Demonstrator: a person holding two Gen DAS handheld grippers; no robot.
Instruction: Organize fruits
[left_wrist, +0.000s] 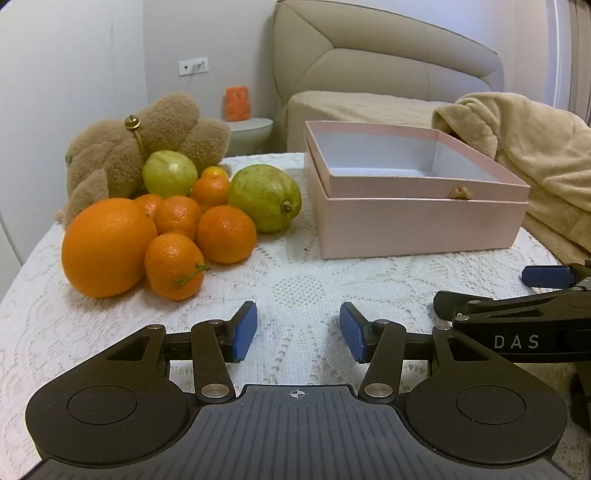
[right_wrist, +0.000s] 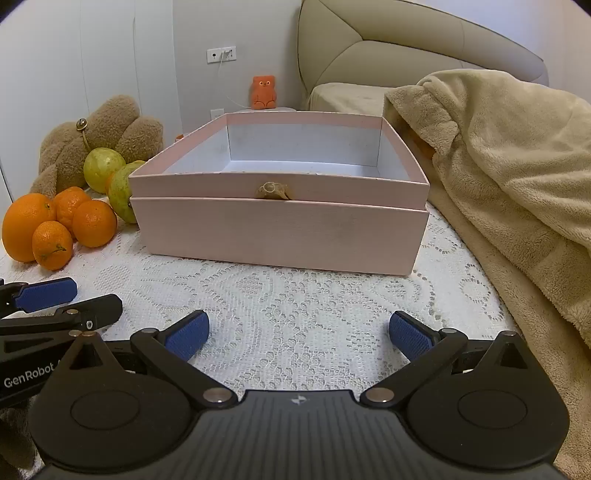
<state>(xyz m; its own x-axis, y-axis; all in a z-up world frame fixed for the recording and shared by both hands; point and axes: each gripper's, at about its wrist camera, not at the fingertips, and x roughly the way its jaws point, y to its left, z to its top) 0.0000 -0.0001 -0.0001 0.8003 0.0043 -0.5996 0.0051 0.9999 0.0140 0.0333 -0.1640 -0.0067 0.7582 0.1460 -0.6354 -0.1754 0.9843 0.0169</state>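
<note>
fruit pile (left_wrist: 173, 225): we see it on the lace-covered worktop (left_wrist: 295, 288), far-left of the left tool (left_wrist: 298, 332), the nearer one.
pink box (right_wrist: 280, 229): empty, straight ahead of the right tool (right_wrist: 298, 338).
tools: both released, holding nothing.
textures: dimpled oranges, smooth green guavas, stiff card box.

Left wrist view: low over the lace-covered surface (left_wrist: 295, 273), tilted downward, facing the fruit pile (left_wrist: 177, 221) at the far left, close. Right wrist view: same height and tilt, set further right, square to the pink box (right_wrist: 280, 229). Shared: box, fruit pile, plush toy (left_wrist: 147, 144), each other's tool at the frame edge.
</note>
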